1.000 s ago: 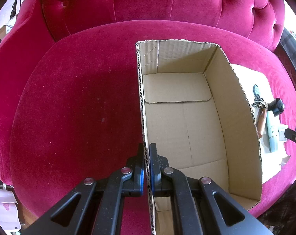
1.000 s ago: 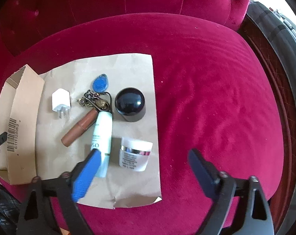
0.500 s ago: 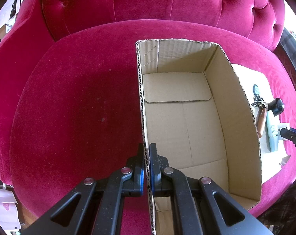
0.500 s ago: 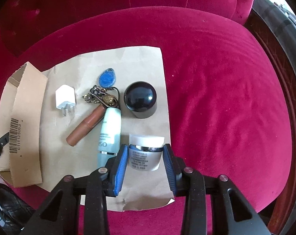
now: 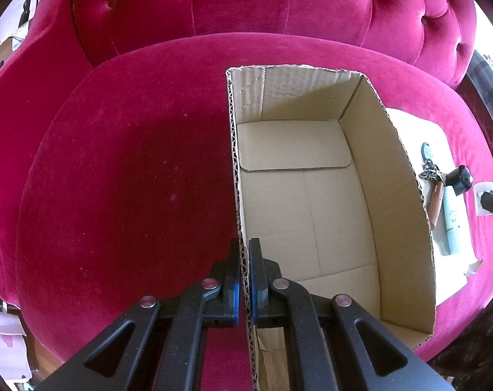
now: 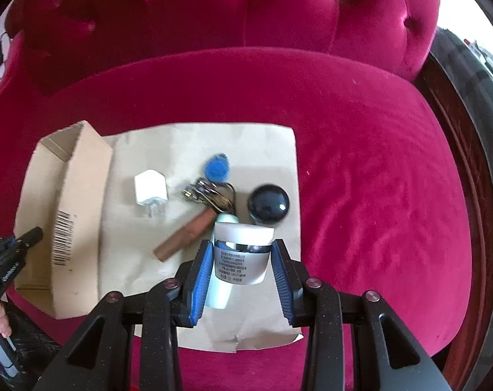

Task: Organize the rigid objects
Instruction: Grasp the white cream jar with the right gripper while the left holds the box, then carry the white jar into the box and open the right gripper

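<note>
Step in hand is loading the empty cardboard box (image 5: 305, 202) on the red sofa seat (image 5: 122, 176): my left gripper (image 5: 245, 280) has its fingers pinched narrow on the box's left wall to steady it, and my right gripper (image 6: 241, 270) has its fingers clamped on the white cream jar (image 6: 241, 254), apparently lifted off the brown paper sheet (image 6: 194, 150). Next move, I think: carry the jar left over the box wall and release inside, clear of the pale tube (image 6: 218, 290), black round-cap jar (image 6: 268, 202), brown lipstick (image 6: 184, 234), keys with blue fob (image 6: 213, 182) and white charger plug (image 6: 150, 190) left on the paper. Readable: only a barcode (image 6: 63, 238) on the box; the jar's label print is too blurred.
</note>
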Action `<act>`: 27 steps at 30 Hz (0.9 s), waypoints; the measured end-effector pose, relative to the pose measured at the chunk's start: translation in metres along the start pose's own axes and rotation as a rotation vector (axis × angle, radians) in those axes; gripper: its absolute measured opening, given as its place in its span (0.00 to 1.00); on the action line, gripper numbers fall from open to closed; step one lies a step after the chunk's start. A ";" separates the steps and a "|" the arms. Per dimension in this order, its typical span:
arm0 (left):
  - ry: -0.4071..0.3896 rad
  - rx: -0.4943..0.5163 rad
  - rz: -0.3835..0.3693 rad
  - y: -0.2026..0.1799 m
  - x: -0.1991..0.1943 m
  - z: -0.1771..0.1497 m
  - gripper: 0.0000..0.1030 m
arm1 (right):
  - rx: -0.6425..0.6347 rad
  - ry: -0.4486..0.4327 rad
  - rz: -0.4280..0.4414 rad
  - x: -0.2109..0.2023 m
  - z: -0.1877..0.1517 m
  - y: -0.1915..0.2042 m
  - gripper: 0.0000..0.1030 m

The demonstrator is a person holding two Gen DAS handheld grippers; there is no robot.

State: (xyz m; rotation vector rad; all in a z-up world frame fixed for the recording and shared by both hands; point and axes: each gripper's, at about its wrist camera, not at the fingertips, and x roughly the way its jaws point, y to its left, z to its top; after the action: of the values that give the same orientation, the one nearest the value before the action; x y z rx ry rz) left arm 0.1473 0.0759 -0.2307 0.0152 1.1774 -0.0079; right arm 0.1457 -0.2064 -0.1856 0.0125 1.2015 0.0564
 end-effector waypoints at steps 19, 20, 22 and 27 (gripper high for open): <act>-0.001 -0.027 -0.035 0.015 0.003 -0.003 0.04 | -0.204 -0.104 0.124 -0.033 0.019 0.070 0.38; -0.001 -0.025 -0.035 0.015 0.003 -0.003 0.04 | -0.219 -0.108 0.130 -0.033 0.020 0.074 0.38; -0.002 -0.024 -0.036 0.016 0.003 -0.003 0.04 | -0.246 -0.117 0.143 -0.033 0.022 0.083 0.38; -0.008 -0.025 -0.039 0.018 0.002 -0.004 0.04 | -0.297 -0.131 0.187 -0.035 0.025 0.102 0.38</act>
State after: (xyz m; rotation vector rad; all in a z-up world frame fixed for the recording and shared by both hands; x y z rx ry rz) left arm 0.1449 0.0940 -0.2341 -0.0292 1.1698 -0.0278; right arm 0.1526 -0.1058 -0.1401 -0.1295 1.0487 0.3921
